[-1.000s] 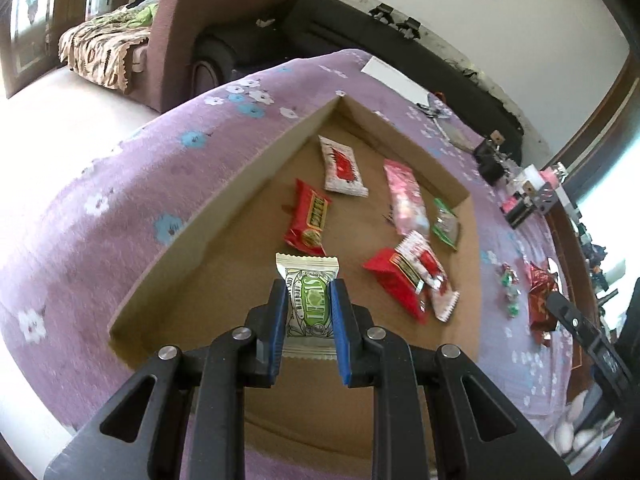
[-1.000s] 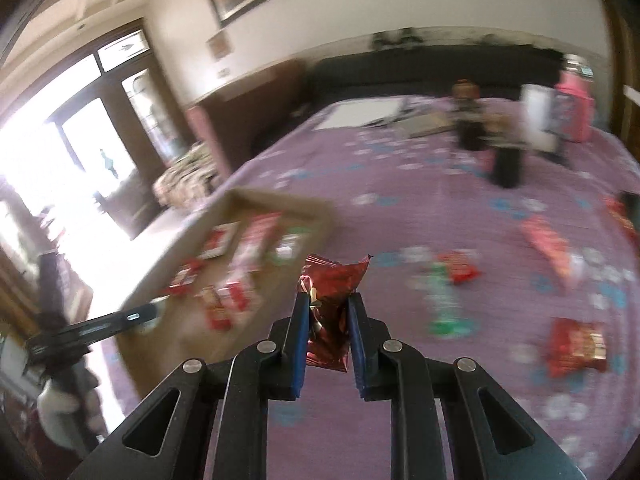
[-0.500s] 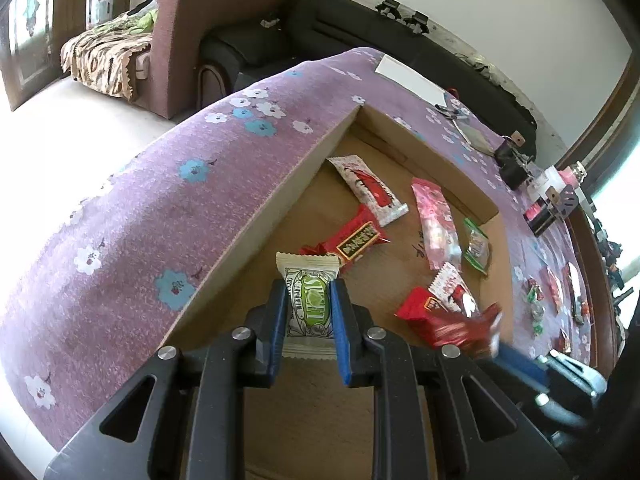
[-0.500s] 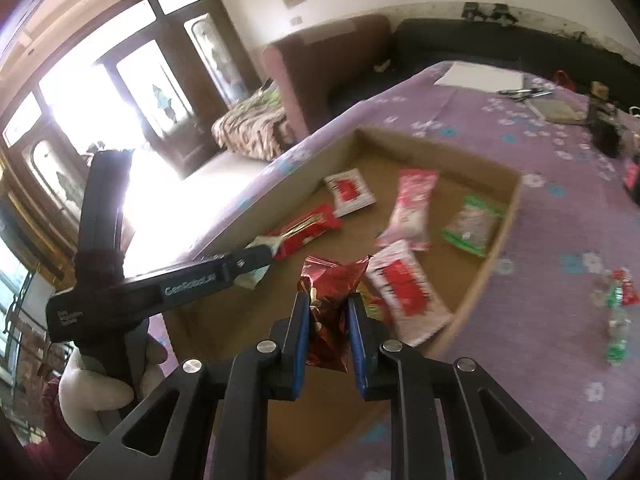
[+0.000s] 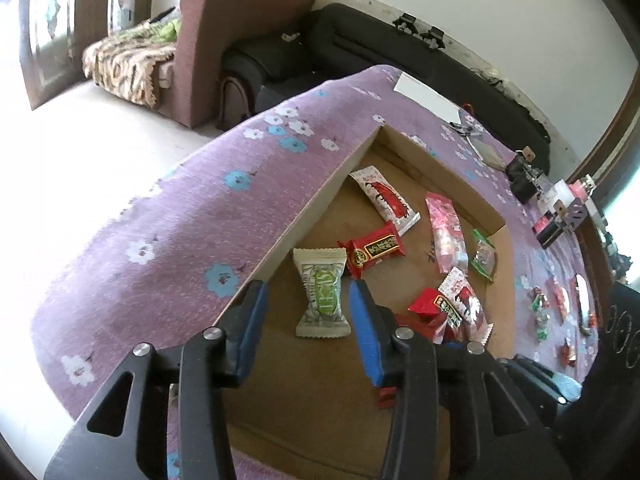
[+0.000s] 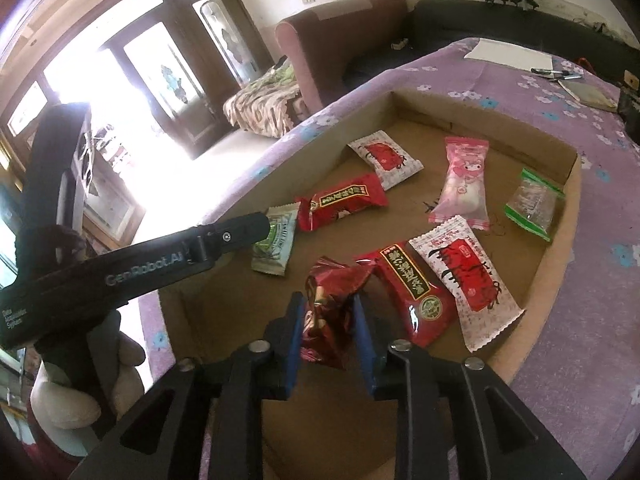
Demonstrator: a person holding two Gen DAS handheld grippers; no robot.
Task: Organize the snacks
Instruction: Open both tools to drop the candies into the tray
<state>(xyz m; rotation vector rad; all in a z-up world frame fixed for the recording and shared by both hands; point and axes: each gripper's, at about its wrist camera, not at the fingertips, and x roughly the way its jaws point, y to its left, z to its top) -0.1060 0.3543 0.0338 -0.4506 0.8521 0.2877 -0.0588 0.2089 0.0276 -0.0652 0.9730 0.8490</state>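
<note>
A shallow cardboard box (image 5: 316, 200) (image 6: 560, 256) sits on the purple flowered tablecloth and holds several snack packets. My left gripper (image 5: 306, 300) is open, its jaws spread on either side of a beige and green packet (image 5: 323, 293) that lies on the box floor; the packet also shows in the right wrist view (image 6: 274, 246). My right gripper (image 6: 326, 320) is shut on a crumpled dark red foil packet (image 6: 328, 308) held low over the box's near end. The left gripper's arm (image 6: 160, 256) reaches in from the left in the right wrist view.
Red (image 6: 344, 200), white-red (image 6: 386, 158), pink (image 6: 466, 182), green-edged clear (image 6: 534, 204) and further red packets (image 6: 408, 304) lie in the box. Loose snacks (image 5: 560, 308) lie on the cloth to the right. Bottles and small items (image 5: 556, 208) stand at the table's far right. A sofa (image 5: 240, 40) stands behind.
My left gripper has opened and let go of the beige and green packet, which now lies in the box. My right gripper has come lower over the box with the red foil packet.
</note>
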